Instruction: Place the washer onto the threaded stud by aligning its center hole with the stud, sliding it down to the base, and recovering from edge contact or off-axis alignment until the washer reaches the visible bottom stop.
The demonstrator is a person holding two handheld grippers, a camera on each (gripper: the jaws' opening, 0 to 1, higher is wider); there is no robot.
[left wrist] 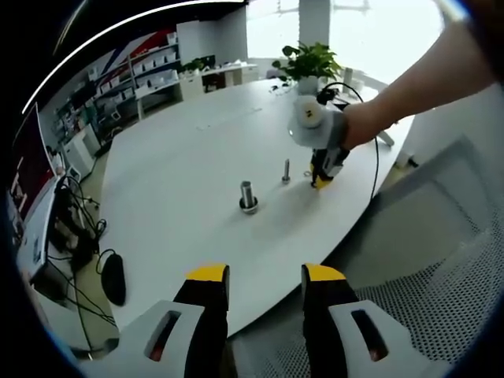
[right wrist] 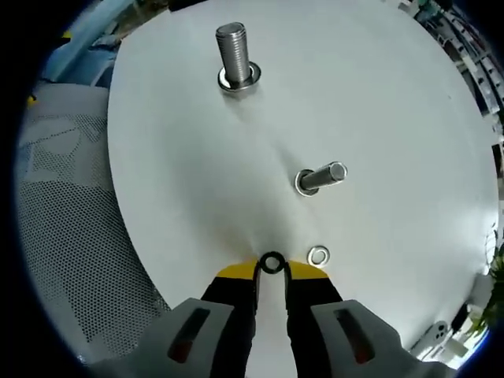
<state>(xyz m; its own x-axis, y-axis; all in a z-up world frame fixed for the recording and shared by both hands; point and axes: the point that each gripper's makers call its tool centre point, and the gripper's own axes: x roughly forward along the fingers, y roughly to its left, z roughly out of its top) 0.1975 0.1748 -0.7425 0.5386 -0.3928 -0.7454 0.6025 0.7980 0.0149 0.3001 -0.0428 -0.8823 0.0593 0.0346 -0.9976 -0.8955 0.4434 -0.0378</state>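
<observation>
Pickup step: my right gripper (right wrist: 272, 272) pinches a dark washer (right wrist: 272, 262) low in the frame, a silver washer (right wrist: 318, 255) just beside. Next I carry it up-frame over the small stud (right wrist: 321, 177) and centre its hole. My left gripper (left wrist: 265, 277) idles wide apart.

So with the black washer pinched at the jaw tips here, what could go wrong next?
1. The right gripper holds the black washer only at its very tips, so it could slip or twist out.
2. The small stud appears to lean in the right gripper view, so the hole may catch its edge.
3. A silver washer lies loose on the table beside the jaws and could get knocked.
</observation>
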